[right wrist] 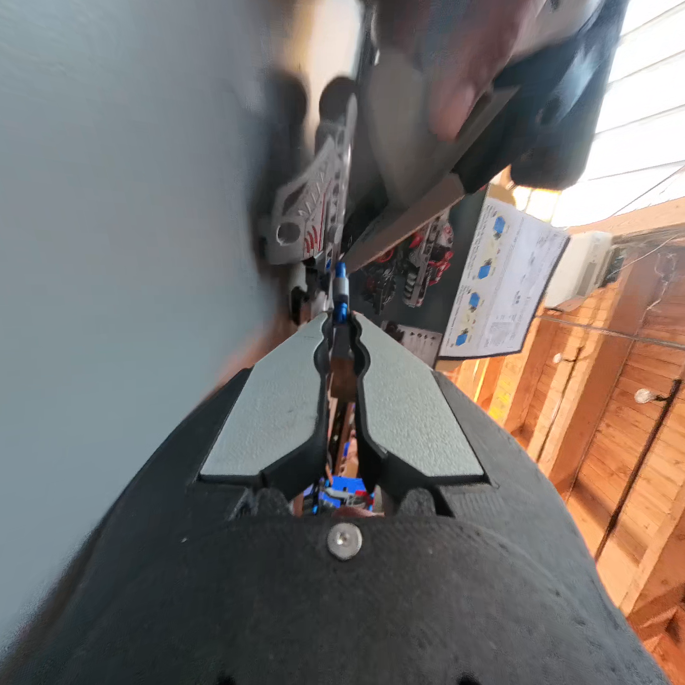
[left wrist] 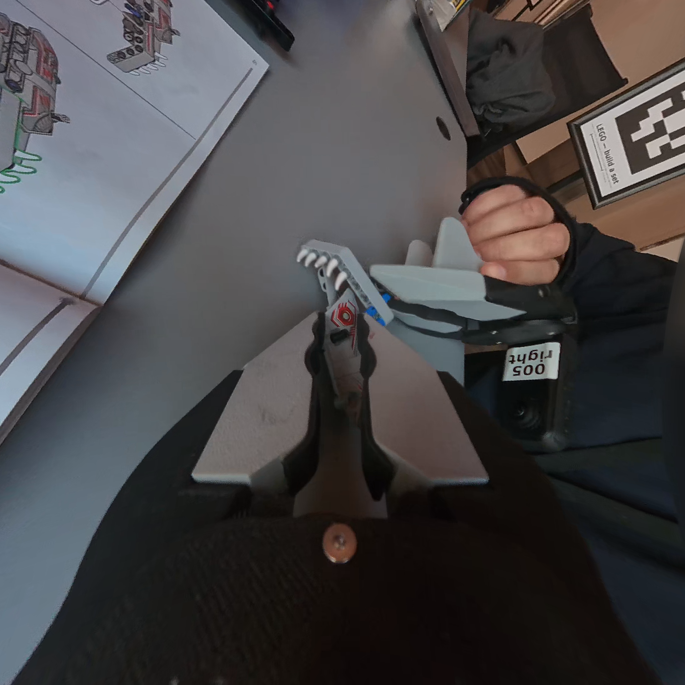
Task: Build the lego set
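Note:
My left gripper (left wrist: 343,328) is shut on a grey lego panel with a red pattern (left wrist: 344,335), held above the grey table (left wrist: 296,148). A grey beam with white claws (left wrist: 326,263) joins the panel's top and slants to the right. My right gripper (left wrist: 383,300) comes in from the right and is shut on that beam's end, where blue pins (left wrist: 378,311) stick out. In the right wrist view my right gripper (right wrist: 340,322) pinches the blue-pinned beam end (right wrist: 340,293). The blurred panel (right wrist: 315,207) and the left gripper (right wrist: 426,166) lie just beyond it.
An open instruction booklet (left wrist: 111,129) lies at the table's left. A framed marker sign (left wrist: 637,126) stands behind the hand (left wrist: 515,237) that holds the right gripper. Another red and grey lego model (right wrist: 415,267) and a printed sheet (right wrist: 500,281) show farther off.

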Tool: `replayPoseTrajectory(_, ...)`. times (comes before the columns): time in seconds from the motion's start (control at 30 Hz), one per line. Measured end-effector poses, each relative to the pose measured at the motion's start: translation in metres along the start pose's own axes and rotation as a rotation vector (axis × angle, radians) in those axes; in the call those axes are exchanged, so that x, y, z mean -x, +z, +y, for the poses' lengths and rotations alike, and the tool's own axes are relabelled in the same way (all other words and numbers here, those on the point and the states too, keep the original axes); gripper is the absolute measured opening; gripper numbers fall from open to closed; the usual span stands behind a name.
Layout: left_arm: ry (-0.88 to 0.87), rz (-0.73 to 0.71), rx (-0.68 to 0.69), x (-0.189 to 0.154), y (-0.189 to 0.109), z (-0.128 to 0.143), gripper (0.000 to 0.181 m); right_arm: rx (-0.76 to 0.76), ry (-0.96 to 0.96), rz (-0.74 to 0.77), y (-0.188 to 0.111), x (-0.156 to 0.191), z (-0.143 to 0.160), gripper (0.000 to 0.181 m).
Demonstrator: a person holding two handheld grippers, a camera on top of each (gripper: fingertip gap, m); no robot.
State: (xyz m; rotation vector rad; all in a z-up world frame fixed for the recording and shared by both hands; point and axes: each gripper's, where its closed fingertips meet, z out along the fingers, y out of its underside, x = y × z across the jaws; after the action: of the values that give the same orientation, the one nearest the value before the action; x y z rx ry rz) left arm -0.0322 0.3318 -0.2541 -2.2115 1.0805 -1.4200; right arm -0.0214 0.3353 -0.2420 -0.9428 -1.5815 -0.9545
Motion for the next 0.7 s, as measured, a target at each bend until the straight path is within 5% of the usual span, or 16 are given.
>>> replayPoseTrajectory(0.03,-0.001,0.009,0.0,-0.001,0.0,0.0,0.014,-0.006,-0.004,0.011,-0.002,-0.001,-0.002,0.005)
replayPoseTrajectory(0.7,0.064,-0.001,0.016,-0.005,0.001,0.002,0.015,0.062,0.0,-0.003,-0.005,0.003,0.023,0.005)
